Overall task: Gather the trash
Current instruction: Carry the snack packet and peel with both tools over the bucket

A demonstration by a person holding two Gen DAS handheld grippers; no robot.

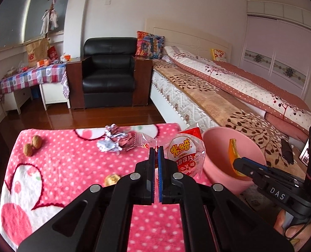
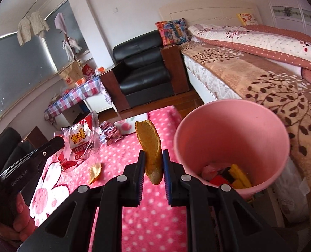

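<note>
left gripper (image 1: pixel 156 150) clenched on the edge of a clear snack wrapper (image 1: pixel 185 155) with a red and yellow label, pads nearly touching with only the thin plastic between them; wrapper lifted off the pink dotted blanket (image 1: pixel 71 168) and hanging at about 2 o'clock from the fingertips in the left wrist view. right gripper (image 2: pixel 153 157) grasping an orange peel (image 2: pixel 151 147) between its blue pads, peel standing upright, curled tip toward 12 o'clock, lower end drooping below the pads. pink bin (image 2: pixel 230 126) just beside the peel at 3 o'clock in the right wrist view, upright, mouth open, holding some red, yellow and pink scraps (image 2: pixel 228 174) at the bottom. same bin (image 1: pixel 218 147) seen from the left wrist at 3 o'clock of the wrapper, with the peel (image 1: pixel 233 153) in front of its rim. still on the blanket: crumpled foil wrappers (image 1: pixel 115 139) at 11 o'clock of the left fingertips, two walnuts (image 1: pixel 32 145) side by side and touching at 9 o'clock, well apart from the foil, and a small golden wrapper (image 1: pixel 111 179) near the left gripper's arm at 7 o'clock. beyond the blanket at 12 o'clock, a black armchair (image 1: pixel 108 71); a bed (image 1: pixel 228 88) with a leaf-pattern cover at 2 o'clock. a hand (image 2: pixel 19 216) on the left gripper's handle at 8 o'clock in the right wrist view
</note>
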